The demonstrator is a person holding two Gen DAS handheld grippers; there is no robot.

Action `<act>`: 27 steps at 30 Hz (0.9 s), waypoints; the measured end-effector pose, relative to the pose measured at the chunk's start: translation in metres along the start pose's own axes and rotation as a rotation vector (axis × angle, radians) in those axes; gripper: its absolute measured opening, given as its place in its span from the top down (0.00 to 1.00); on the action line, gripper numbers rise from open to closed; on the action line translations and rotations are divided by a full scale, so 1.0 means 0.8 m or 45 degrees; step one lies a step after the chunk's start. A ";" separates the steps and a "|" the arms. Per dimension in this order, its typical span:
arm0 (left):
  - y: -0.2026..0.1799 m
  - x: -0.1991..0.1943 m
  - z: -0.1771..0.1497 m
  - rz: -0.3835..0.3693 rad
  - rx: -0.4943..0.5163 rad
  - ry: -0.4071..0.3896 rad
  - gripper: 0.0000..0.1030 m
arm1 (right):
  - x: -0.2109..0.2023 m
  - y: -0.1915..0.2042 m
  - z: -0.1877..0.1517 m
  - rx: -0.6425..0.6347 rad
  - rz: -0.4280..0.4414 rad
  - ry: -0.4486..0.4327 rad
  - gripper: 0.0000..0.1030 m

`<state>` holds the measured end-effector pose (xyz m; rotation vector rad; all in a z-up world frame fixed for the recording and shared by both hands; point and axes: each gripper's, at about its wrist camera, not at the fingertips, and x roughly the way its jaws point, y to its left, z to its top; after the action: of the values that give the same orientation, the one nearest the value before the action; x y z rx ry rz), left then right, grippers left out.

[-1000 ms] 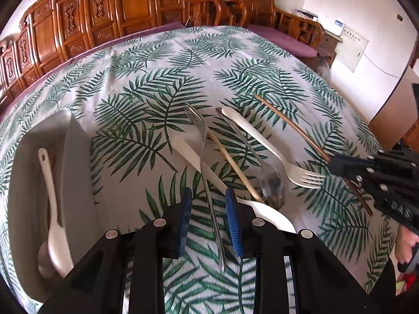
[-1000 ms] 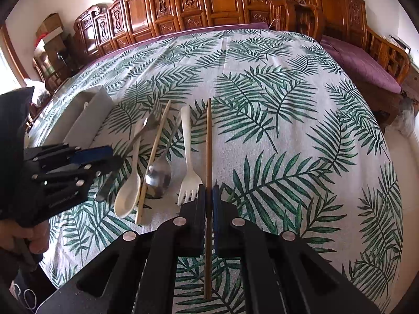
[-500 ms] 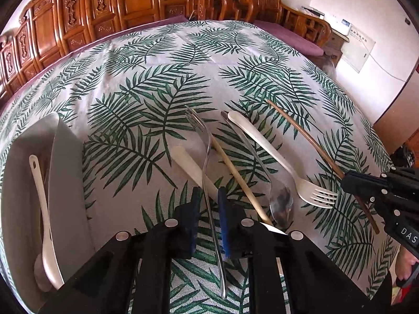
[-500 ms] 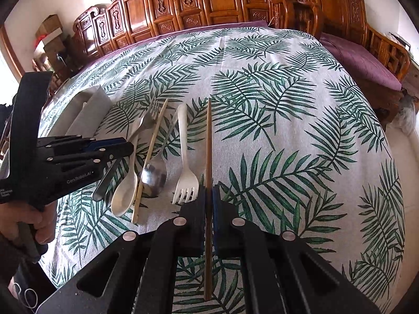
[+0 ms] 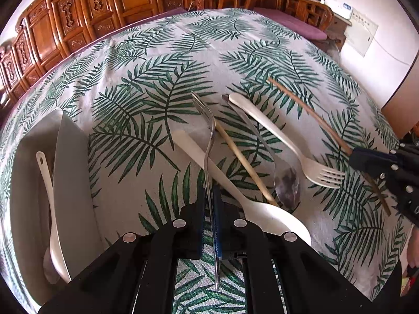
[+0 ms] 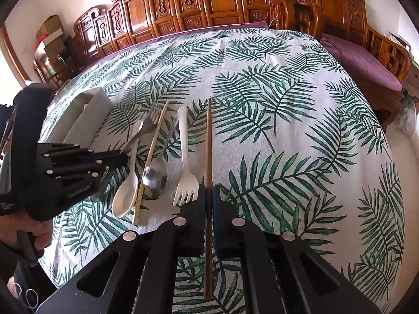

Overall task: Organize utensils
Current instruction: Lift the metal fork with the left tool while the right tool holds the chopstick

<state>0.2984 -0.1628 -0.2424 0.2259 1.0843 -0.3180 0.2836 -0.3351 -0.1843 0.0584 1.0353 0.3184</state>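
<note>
My left gripper (image 5: 209, 196) is shut on the handle of a metal fork (image 5: 207, 136), its tines pointing away over the leaf-print tablecloth. My right gripper (image 6: 208, 193) is shut on a brown chopstick (image 6: 208, 141). Between them lie a white plastic spoon (image 5: 235, 191), a pale chopstick (image 5: 243, 164), a metal spoon (image 5: 285, 183) and a white plastic fork (image 5: 288, 144). A grey tray (image 5: 73, 183) at the left holds a white spoon (image 5: 49, 209). The right gripper shows at the right edge of the left wrist view (image 5: 387, 167); the left one shows in the right wrist view (image 6: 78, 167).
Carved wooden chairs (image 6: 209, 2) line the table's far side. A purple-cushioned bench (image 6: 361, 62) stands at the right. The tablecloth (image 6: 288, 104) stretches bare beyond the utensils.
My left gripper closed on the metal fork's handle and lifted slightly. My right gripper kept its hold on the brown chopstick, hardly moving.
</note>
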 end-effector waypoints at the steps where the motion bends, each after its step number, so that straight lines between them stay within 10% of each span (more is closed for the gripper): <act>1: 0.000 -0.001 0.000 0.008 0.003 0.002 0.96 | -0.001 0.000 0.001 -0.001 0.000 -0.004 0.94; 27: 0.041 -0.158 -0.049 0.004 -0.037 -0.234 0.98 | -0.032 0.048 0.012 -0.102 0.019 -0.067 0.94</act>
<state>0.2239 -0.1011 -0.1465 0.1688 0.9069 -0.3140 0.2703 -0.3046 -0.1502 0.0025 0.9697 0.3700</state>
